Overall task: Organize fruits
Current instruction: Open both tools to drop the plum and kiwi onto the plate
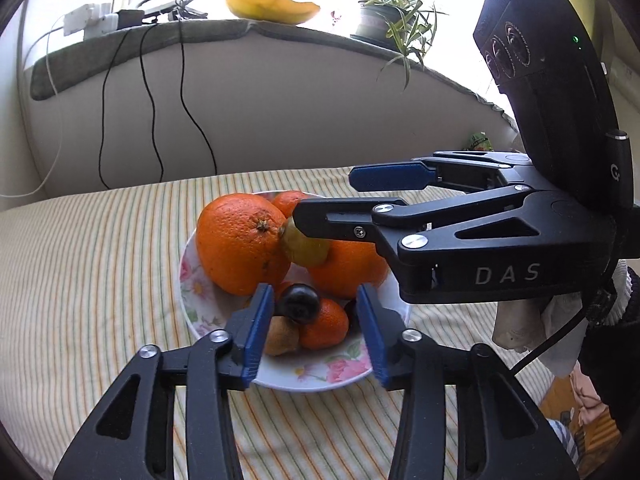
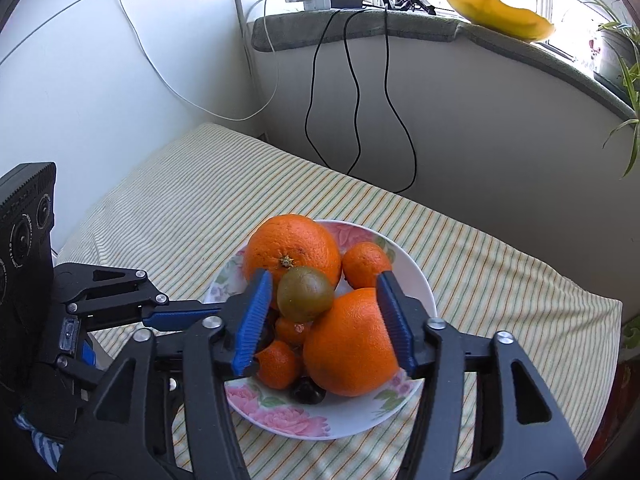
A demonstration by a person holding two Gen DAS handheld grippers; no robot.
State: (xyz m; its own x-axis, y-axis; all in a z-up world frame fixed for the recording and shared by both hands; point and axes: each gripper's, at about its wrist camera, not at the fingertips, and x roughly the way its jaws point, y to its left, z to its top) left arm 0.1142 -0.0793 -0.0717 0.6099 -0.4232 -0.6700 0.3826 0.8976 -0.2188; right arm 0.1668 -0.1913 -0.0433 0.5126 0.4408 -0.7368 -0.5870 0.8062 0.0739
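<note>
Both your grippers, left (image 1: 316,336) and right (image 2: 326,320), hang open and empty over the plate (image 2: 416,272), because the fruits (image 2: 352,344) already lie piled there.

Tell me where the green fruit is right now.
The green fruit sits on top of the pile in the flowered plate, wedged between the two big oranges, in front of the right tongs.

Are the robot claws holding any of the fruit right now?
No. Both the left gripper and the right gripper stand open above the plate; their pads press on nothing. The green fruit simply rests on the oranges.
</note>
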